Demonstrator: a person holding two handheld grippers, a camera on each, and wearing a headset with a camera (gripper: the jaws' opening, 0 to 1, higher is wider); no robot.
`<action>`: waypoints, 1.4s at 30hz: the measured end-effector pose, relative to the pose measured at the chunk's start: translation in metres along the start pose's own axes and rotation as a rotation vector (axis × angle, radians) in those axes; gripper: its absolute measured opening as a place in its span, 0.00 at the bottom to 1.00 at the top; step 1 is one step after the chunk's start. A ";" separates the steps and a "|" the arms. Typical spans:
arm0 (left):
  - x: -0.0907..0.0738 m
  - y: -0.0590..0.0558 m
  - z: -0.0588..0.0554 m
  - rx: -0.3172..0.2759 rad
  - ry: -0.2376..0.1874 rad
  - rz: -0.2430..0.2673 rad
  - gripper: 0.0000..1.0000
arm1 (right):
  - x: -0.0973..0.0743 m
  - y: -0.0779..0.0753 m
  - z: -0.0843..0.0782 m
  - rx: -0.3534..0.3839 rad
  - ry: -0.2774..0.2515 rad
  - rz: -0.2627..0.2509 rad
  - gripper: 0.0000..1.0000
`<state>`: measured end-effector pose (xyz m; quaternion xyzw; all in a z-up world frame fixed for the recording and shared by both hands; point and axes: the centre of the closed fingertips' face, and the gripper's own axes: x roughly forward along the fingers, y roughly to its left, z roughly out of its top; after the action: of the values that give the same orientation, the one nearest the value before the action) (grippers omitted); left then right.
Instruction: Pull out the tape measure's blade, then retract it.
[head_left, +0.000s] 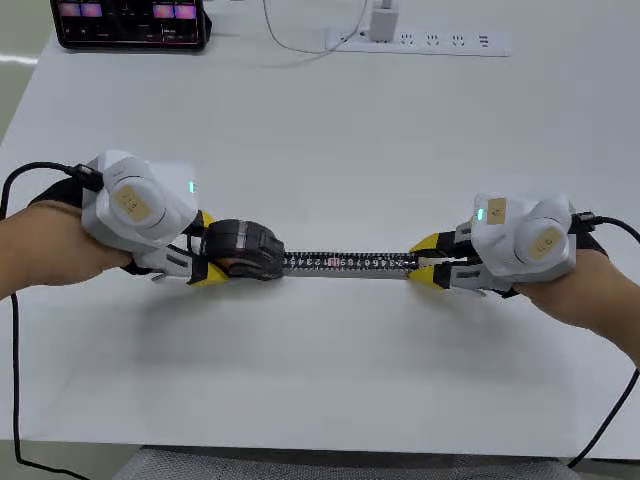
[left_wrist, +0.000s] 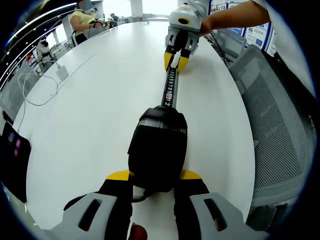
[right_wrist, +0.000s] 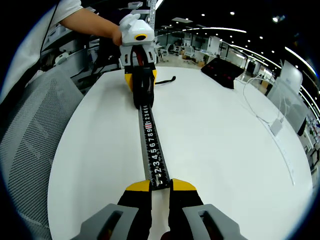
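The black tape measure case (head_left: 245, 249) sits just above the white table, with my left gripper (head_left: 212, 255) shut on it; the left gripper view has the case (left_wrist: 158, 148) between the yellow-tipped jaws. Its dark numbered blade (head_left: 347, 263) is drawn out to the right in a straight line. My right gripper (head_left: 428, 260) is shut on the blade's end. In the right gripper view the blade (right_wrist: 152, 155) runs from my right gripper (right_wrist: 160, 186) away to the case (right_wrist: 142, 86). The other gripper (left_wrist: 178, 55) holds the blade's far end in the left gripper view.
A dark tablet (head_left: 130, 22) lies at the table's far left edge, a white power strip (head_left: 420, 40) with a plugged charger and cable at the far middle. Black cables trail from both grippers. A grey mesh chair (left_wrist: 280, 130) stands by the table's near edge.
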<state>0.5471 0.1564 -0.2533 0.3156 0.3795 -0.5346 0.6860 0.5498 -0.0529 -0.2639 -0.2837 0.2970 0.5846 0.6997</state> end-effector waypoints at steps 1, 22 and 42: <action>0.000 0.000 0.000 0.000 0.000 0.000 0.27 | -0.001 -0.001 -0.001 0.000 0.002 -0.001 0.07; 0.000 0.000 0.000 0.002 -0.001 0.000 0.27 | -0.014 -0.003 -0.015 -0.010 0.039 -0.005 0.07; 0.000 0.000 0.001 -0.001 -0.003 0.002 0.27 | -0.027 -0.005 -0.027 -0.011 0.068 -0.011 0.07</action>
<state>0.5473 0.1557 -0.2528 0.3147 0.3784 -0.5343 0.6872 0.5488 -0.0918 -0.2615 -0.3087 0.3157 0.5723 0.6910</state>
